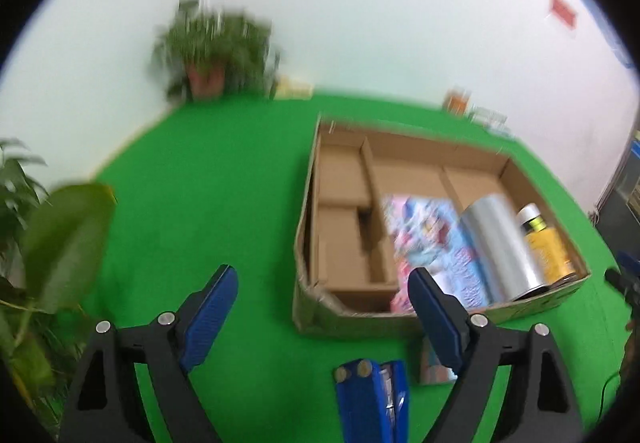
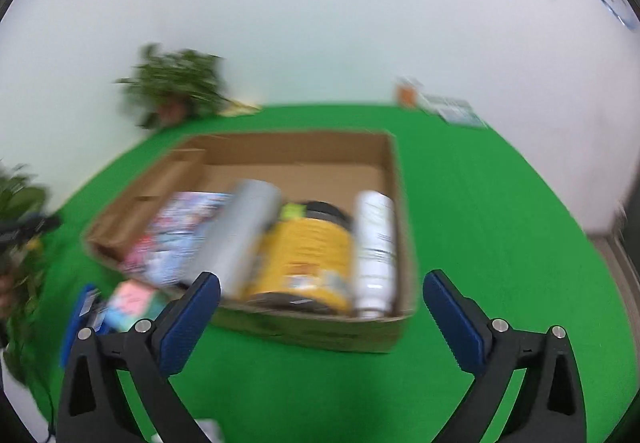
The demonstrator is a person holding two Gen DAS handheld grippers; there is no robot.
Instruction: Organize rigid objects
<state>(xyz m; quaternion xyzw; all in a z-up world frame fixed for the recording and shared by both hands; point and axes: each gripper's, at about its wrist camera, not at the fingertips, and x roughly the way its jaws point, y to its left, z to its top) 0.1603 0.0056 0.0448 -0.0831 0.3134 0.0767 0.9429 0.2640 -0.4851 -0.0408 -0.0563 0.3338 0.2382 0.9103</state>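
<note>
Cardboard box (image 1: 404,317): it is sitting on the green table cover (image 1: 208,203), to the right of your left gripper, with empty compartments taking up its left side.
Left gripper (image 1: 322,289): you are holding its jaws wide apart with nothing between the blue pads; it is hanging over bare green cloth at the box's near left corner.
Right gripper (image 2: 322,289): you are holding its jaws spread wide too, gripping nothing, above the near wall of the box.
Box contents: a colourful flat pack (image 2: 180,239) is lying at the left, then a silver cylinder (image 2: 240,239), a yellow jar (image 2: 308,255) and a white bottle (image 2: 374,251) at the right, all lying side by side.
Blue stapler (image 1: 372,399): it is lying outside the box on the cloth, near you, just below your left gripper.
Pink packet (image 2: 130,303): it is lying outside the box near its near left corner, beside the stapler.
Potted plant (image 1: 212,55): it is standing at the far left by the wall.
</note>
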